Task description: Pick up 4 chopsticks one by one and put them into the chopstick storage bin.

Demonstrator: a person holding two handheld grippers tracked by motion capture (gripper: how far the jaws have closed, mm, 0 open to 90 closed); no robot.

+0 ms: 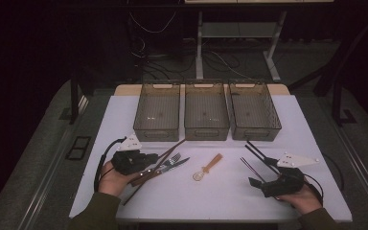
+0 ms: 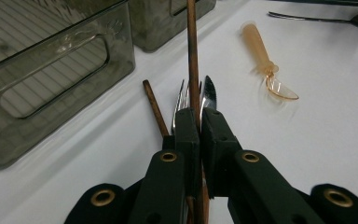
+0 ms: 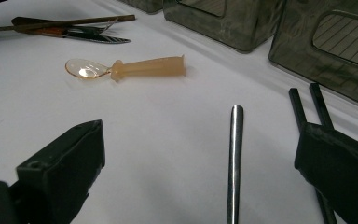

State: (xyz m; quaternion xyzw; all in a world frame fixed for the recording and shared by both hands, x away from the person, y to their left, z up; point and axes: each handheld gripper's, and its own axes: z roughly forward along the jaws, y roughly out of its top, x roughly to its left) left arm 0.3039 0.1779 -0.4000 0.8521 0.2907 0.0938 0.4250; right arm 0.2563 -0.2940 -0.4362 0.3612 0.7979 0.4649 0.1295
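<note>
Brown wooden chopstick (image 2: 193, 56) sits clamped in our left tool (image 2: 200, 122) at centre frame, crowding fork (image 2: 181, 100) and knife (image 2: 209, 95) (lifting may drag them); right tool (image 3: 200, 154) gapes apart, empty.

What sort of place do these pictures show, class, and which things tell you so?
Probably a lab or recording room, not a kitchen. A white table stands in a dark room, three matching bins are lined up on it for cutlery, and loose cables trail across the floor behind.
</note>
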